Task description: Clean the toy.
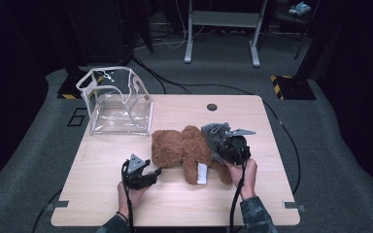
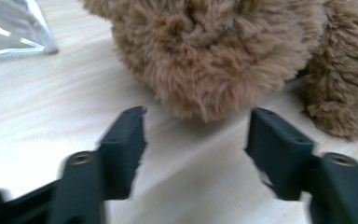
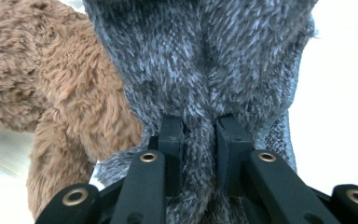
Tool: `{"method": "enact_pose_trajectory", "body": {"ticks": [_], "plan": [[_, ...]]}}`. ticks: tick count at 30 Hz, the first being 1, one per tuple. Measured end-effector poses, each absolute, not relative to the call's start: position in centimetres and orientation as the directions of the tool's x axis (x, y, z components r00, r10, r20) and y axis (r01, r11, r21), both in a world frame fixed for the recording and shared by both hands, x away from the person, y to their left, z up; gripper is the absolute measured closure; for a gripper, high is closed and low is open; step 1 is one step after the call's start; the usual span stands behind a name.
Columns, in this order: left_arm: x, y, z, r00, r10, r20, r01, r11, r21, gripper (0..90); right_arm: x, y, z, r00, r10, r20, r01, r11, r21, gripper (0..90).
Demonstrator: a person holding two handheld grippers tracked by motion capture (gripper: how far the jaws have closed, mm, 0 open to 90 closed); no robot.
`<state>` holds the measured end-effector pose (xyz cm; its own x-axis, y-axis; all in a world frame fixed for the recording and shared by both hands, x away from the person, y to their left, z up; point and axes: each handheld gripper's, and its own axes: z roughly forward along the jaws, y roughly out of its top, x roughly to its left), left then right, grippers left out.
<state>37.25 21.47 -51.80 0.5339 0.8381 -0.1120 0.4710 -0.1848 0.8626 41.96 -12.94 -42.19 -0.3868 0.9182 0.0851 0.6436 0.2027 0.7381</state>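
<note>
1. While the right gripper [image 1: 222,141] sat clamped on the grey fleece garment [image 3: 205,60], its jaws pinched nearly together on a fold of that fabric, the brown teddy bear [image 1: 182,150] lay flat on the table [image 1: 102,194], just to that gripper's left.
2. Over on the other side, the left gripper [image 1: 151,173] hovered with jaws spread wide and nothing between them.
3. Straight ahead of its tips lay a rounded furry part of the bear [image 2: 205,56], close but not yet between the jaws.
4. The bear's long axis ran crosswise from gripper to gripper.
5. Beyond the left gripper and well apart stood the clear plastic bag [image 1: 116,102], mouth up.
</note>
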Motion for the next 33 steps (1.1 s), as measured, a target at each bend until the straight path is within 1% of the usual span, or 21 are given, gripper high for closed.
{"method": "enact_pose_trajectory", "body": {"ticks": [4,6,8,10,13,18,22,24,26,28,29,31,32,33], "plan": [[36.0,20.5,-51.5,0.552,0.825,-0.121,0.478,-0.193,0.857,20.4,40.9,-14.1,-42.2,-0.377,0.922,0.089,0.631,0.185,0.754,75.0],[35.5,19.9,-51.1,0.563,0.819,-0.109,0.471,-0.210,0.857,15.6,40.4,-14.7,-42.1,-0.364,0.927,0.087,0.631,0.177,0.755,75.1],[35.0,19.4,-50.8,0.573,0.813,-0.107,0.464,-0.214,0.859,14.8,40.0,-15.4,-42.0,-0.356,0.932,0.075,0.627,0.178,0.759,75.0],[34.7,18.9,-50.6,0.576,0.807,-0.128,0.465,-0.195,0.864,14.1,39.5,-16.0,-42.0,-0.343,0.936,0.077,0.624,0.166,0.763,75.0],[34.2,17.8,-50.5,0.587,0.798,-0.137,0.469,-0.197,0.861,12.9,39.0,-16.9,-42.2,-0.331,0.942,0.065,0.628,0.168,0.760,75.0],[34.3,15.2,-50.9,0.610,0.769,-0.192,0.503,-0.189,0.843,12.2,38.4,-18.4,-42.8,-0.303,0.950,0.081,0.639,0.139,0.756,75.0],[34.8,12.6,-51.2,0.628,0.753,-0.199,0.516,-0.211,0.830,12.0,38.4,-18.9,-43.5,-0.292,0.952,0.094,0.652,0.126,0.747,75.0],[35.1,11.5,-51.0,0.629,0.756,-0.179,0.512,-0.230,0.828,12.0,38.3,-19.1,-43.6,-0.289,0.953,0.088,0.650,0.128,0.749,75.0],[35.6,10.7,-50.9,0.620,0.759,-0.202,0.539,-0.224,0.812,13.5,38.3,-19.2,-43.7,-0.289,0.954,0.086,0.650,0.130,0.749,75.1],[36.1,9.5,-51.2,0.594,0.782,-0.189,0.556,-0.230,0.799,17.5,38.4,-19.4,-43.8,-0.287,0.955,0.077,0.657,0.138,0.741,75.1],[36.2,9.2,-51.4,0.588,0.787,-0.186,0.561,-0.231,0.795,23.5,38.4,-19.5,-43.7,-0.285,0.956,0.066,0.661,0.146,0.737,75.1],[36.4,8.8,-51.7,0.563,0.812,-0.152,0.562,-0.242,0.791,26.0,38.2,-19.6,-43.8,-0.283,0.956,0.076,0.658,0.136,0.741,75.1],[36.6,8.9,-51.9,0.555,0.812,-0.180,0.575,-0.218,0.789,31.7,38.1,-19.7,-43.9,-0.283,0.956,0.073,0.655,0.137,0.743,75.0],[36.7,9.0,-52.0,0.549,0.818,-0.172,0.572,-0.217,0.791,37.0,37.9,-19.8,-44.1,-0.284,0.956,0.079,0.655,0.133,0.744,75.1]]}}
